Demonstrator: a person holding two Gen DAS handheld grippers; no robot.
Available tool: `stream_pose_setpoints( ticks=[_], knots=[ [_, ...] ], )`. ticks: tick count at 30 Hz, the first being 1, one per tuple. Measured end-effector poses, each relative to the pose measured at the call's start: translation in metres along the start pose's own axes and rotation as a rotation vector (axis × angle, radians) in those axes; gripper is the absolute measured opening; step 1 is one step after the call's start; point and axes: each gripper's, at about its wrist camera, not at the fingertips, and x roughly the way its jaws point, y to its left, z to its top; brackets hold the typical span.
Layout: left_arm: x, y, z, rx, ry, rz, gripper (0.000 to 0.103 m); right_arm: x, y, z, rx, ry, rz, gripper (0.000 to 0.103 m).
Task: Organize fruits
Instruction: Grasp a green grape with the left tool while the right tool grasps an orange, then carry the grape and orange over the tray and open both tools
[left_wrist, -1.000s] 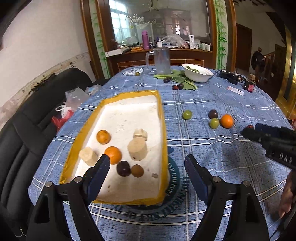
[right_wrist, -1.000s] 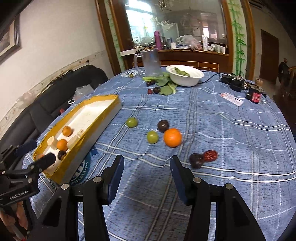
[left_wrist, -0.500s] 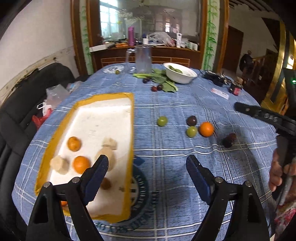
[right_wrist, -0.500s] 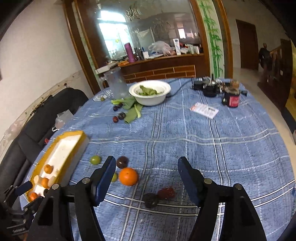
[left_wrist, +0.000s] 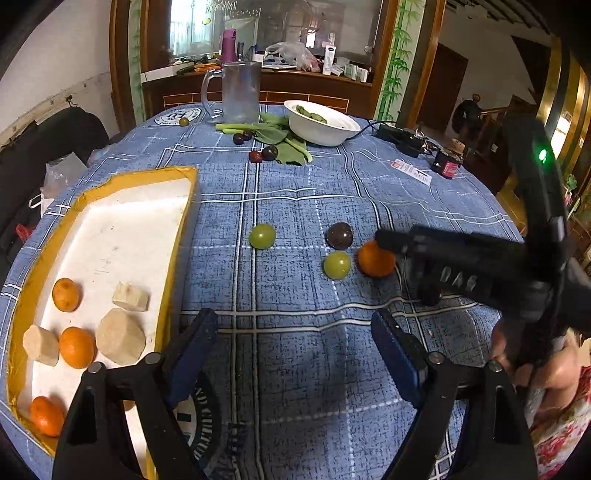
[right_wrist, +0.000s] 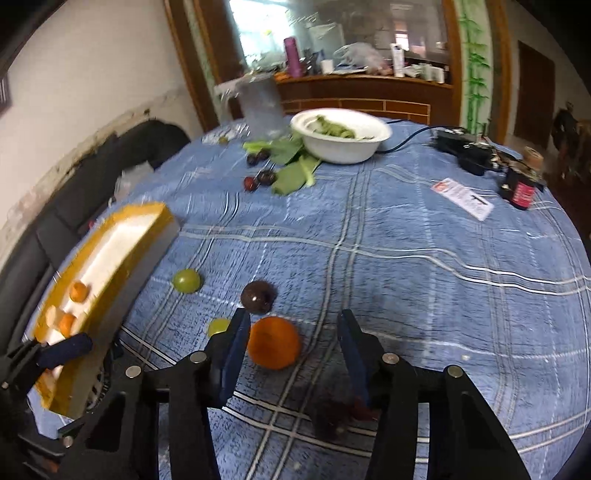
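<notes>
Right wrist view: the right claw stands part-open over the surface, its jaws having just been closing, with the orange between them, beside the left pad; contact there cannot be confirmed, and the right pad is clear, so no grip is made. The step in hand is judged to be the pick-up of this orange for transfer to the tray. The next move calls for centring the jaws on the fruit, closing until both pads bear on it, then lifting clear of the dark plum just beyond and the green fruit beside the left jaw. A dark fruit and a red one lie blurred under the claw, near its right jaw, and could be knocked. The left claw is spread wide and empty over bare cloth beside the tray. Tray contents, left wrist view: three small oranges and three pale cut chunks; anything further is hidden behind the claw. The white bowl at the far side holds green leaves. A second green fruit lies loose between tray and plum.
</notes>
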Motion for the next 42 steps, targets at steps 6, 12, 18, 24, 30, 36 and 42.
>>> stream_pose_setpoints(
  ticks=[6,12,18,24,30,36,42],
  knots=[
    [0.018,0.003,0.010,-0.027,0.016,-0.034,0.056,0.013,0.001,-0.006,-0.010,0.032,0.022,0.049],
    [0.038,0.002,0.015,-0.041,0.051,-0.035,0.056,0.014,0.008,-0.009,-0.042,0.036,0.068,0.035],
    [0.051,-0.003,0.018,-0.027,0.066,-0.040,0.056,0.005,-0.006,-0.008,0.001,0.019,0.019,0.034],
    [0.067,-0.022,0.027,0.032,0.063,-0.062,0.056,0.004,-0.030,-0.005,0.080,0.015,0.008,0.034],
    [0.084,-0.037,0.026,0.104,0.069,-0.085,0.035,0.008,-0.030,-0.004,0.081,0.018,0.004,0.034],
    [0.081,-0.031,0.024,0.086,0.040,-0.089,0.022,0.005,-0.030,-0.006,0.091,0.003,-0.006,0.034],
    [0.070,-0.019,0.022,0.024,-0.001,-0.082,0.022,-0.005,-0.031,-0.005,0.104,-0.037,-0.007,0.034]
  ],
)
